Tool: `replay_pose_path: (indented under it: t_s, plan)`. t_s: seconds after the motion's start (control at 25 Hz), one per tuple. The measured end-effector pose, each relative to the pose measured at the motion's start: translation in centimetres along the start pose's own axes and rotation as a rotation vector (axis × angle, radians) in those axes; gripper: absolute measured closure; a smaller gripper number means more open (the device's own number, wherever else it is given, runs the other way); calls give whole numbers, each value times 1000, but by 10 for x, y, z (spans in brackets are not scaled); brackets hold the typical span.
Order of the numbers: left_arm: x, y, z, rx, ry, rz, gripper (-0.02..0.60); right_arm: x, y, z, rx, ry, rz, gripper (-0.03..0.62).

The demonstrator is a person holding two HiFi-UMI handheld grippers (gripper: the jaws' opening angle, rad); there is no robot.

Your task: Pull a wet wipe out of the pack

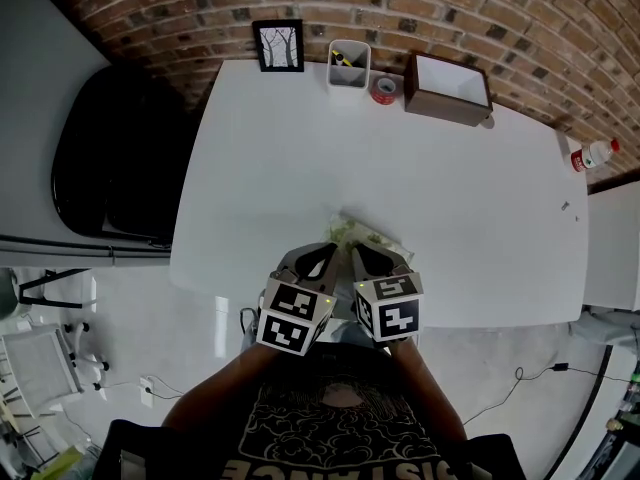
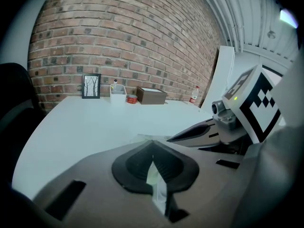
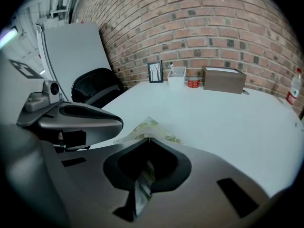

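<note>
A wet wipe pack [image 1: 368, 234] with a green and yellow print lies near the front edge of the white table [image 1: 420, 168]. Both grippers meet at its near end, side by side. My left gripper [image 1: 336, 248] is shut, and a pale strip of the pack's edge [image 2: 156, 177] is pinched between its jaws. My right gripper [image 1: 354, 250] is shut too, with printed film [image 3: 142, 179] running through its jaws. In the right gripper view, the pack [image 3: 148, 127] pokes out beyond the jaw tips. In the left gripper view only a pale sliver of the pack [image 2: 142, 137] shows. The pack's opening is hidden.
Along the brick wall at the table's far edge stand a framed picture [image 1: 278, 45], a white container [image 1: 349, 66], a red tape roll [image 1: 383, 90] and a brown box [image 1: 447, 88]. A bottle [image 1: 592, 154] lies at the far right. A black chair [image 1: 115, 158] stands left of the table.
</note>
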State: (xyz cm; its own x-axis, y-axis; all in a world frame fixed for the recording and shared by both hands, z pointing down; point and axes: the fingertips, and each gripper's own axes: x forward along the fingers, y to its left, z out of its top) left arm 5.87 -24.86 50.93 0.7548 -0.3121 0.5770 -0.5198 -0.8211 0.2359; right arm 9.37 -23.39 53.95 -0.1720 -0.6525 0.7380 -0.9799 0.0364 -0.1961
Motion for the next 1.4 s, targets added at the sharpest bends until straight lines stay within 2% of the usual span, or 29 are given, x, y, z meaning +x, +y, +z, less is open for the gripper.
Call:
replay_pose_path:
  t_s: [0.32,0.84,1.4]
  plan:
    - [-6,-7,3,-18,-17,29,569,-10,0,5,18,-54,18,576]
    - [-12,-20,13,-37,-57,88,569,-28,-2,17,-33,-103,66,576]
    - [-21,-35,15,-87,-103,210,569,-47,2,22,-115,-136,174,576]
